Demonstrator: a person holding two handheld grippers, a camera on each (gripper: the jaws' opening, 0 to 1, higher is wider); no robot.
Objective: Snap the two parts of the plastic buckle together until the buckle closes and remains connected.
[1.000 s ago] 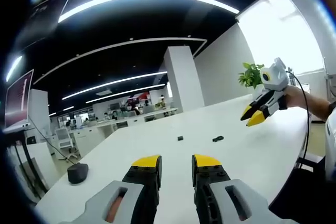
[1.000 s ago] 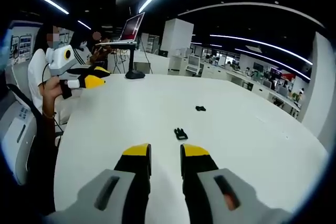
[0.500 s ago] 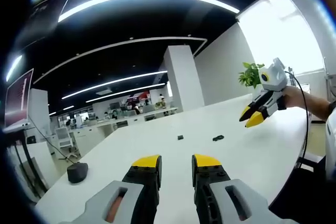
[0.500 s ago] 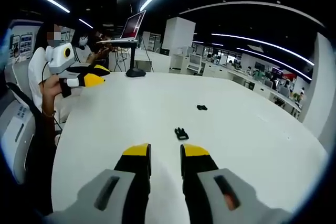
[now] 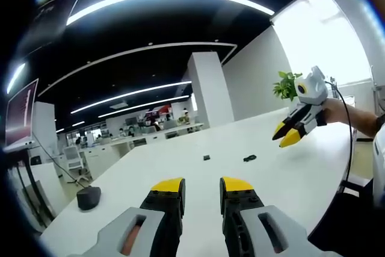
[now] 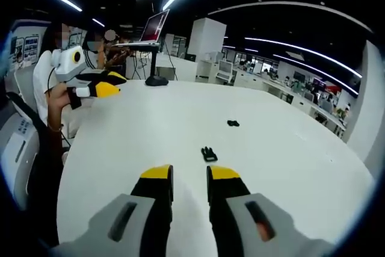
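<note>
Two small black buckle parts lie apart on the white table (image 5: 180, 167). In the left gripper view they are one part (image 5: 206, 158) and the other part (image 5: 249, 159), both well beyond my left gripper (image 5: 201, 188), which stands open and empty. My right gripper (image 5: 286, 134) hangs above the table at the right, held by a hand. In the right gripper view the pronged part (image 6: 209, 153) lies just ahead of my open right gripper (image 6: 190, 176), and the second part (image 6: 233, 123) lies farther off. My left gripper (image 6: 114, 83) hovers at the left table edge.
A laptop (image 6: 151, 28) sits on a stand with a black base (image 6: 156, 80) at the table's far side; that base (image 5: 89, 198) is at the lower left in the left gripper view. A potted plant (image 5: 287, 84) stands beyond the table. People sit behind the left gripper.
The right gripper has drifted slightly toward the buckle parts, and its view shifted a little. The buckle parts have not moved.
</note>
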